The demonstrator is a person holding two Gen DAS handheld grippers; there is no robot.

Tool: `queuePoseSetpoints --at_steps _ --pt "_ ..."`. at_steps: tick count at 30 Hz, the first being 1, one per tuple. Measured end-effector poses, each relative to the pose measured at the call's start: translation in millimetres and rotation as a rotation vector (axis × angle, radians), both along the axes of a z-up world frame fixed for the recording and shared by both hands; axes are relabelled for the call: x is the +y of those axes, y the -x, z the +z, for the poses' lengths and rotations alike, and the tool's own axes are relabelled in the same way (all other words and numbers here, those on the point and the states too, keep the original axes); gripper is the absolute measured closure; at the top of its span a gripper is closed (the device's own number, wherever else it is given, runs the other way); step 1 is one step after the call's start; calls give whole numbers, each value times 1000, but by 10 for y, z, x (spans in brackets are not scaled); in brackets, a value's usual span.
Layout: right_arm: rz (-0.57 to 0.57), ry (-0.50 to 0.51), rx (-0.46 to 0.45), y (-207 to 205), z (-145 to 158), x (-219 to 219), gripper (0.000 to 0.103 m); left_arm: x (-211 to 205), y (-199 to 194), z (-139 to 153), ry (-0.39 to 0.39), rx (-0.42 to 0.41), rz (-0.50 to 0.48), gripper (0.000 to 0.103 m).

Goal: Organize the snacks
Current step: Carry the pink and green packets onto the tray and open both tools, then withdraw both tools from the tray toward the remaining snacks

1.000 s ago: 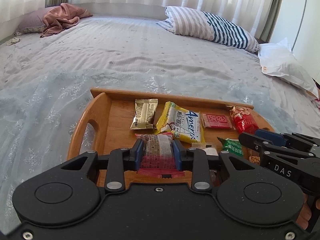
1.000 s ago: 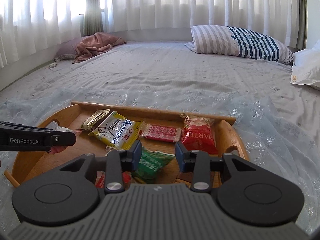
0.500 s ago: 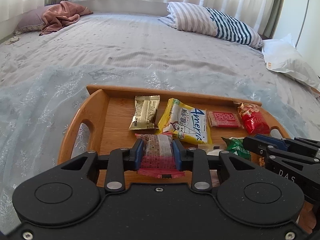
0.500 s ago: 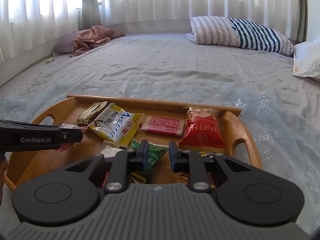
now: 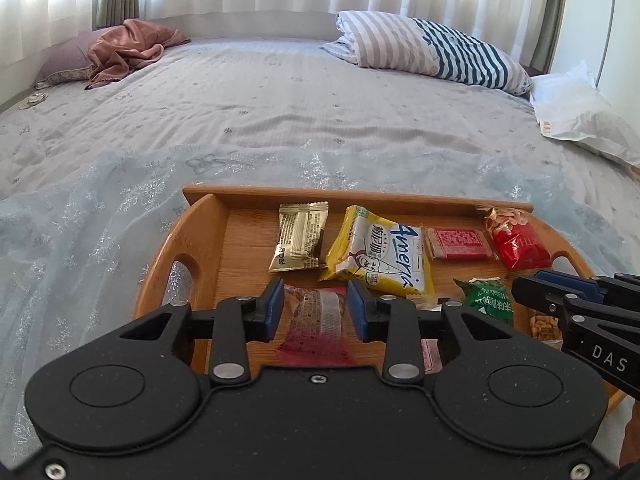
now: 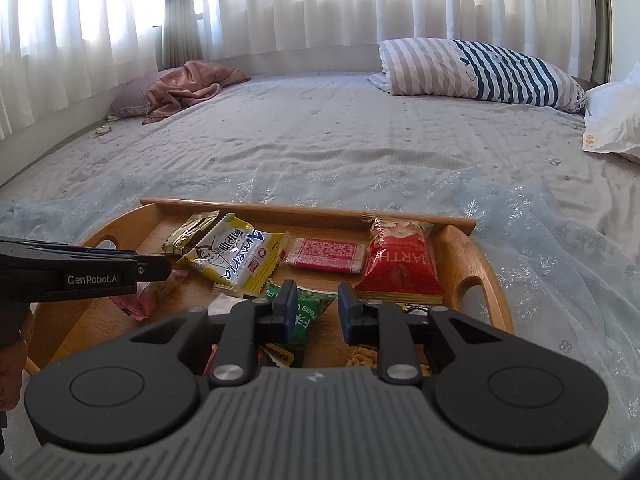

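Note:
A wooden tray (image 5: 192,240) on the bed holds snack packs: a gold bar (image 5: 298,236), a yellow pack (image 5: 380,254), a flat red wafer pack (image 5: 458,243), a red nut bag (image 5: 518,242) and a green pea pack (image 5: 486,302). My left gripper (image 5: 316,310) is open; a pink pack (image 5: 316,330) lies on the tray floor between its fingers, with gaps on both sides. My right gripper (image 6: 318,310) is open over the green pea pack (image 6: 304,312), with the red nut bag (image 6: 400,264) just beyond. The tray rim shows in the right wrist view (image 6: 480,264).
A striped pillow (image 5: 432,50) and a white bag (image 5: 576,116) lie at the far right of the bed. A pink blanket (image 5: 128,50) lies far left. A sheer sequined cloth (image 5: 80,232) is spread under the tray.
My left gripper has opened and let go of the pink pack, which now rests on the tray. My right gripper narrowed, then widened a little above the green pack.

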State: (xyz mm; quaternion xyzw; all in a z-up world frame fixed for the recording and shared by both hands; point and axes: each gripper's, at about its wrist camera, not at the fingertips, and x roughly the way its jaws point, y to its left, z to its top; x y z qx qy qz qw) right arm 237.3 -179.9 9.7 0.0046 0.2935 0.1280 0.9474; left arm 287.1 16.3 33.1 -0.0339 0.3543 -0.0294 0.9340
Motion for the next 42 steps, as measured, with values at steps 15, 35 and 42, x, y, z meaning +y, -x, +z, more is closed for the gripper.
queuePoseSetpoints --at_steps 15,35,42 --pt "-2 -18 -54 388 113 -90 50 -45 519 247 -39 -68 -29 28" --pt "-5 15 -123 1055 80 -198 13 -21 1407 331 -1 -106 -57 1" --pt "8 23 -142 1284 10 -174 0 10 1715 311 -9 -110 -58 0"
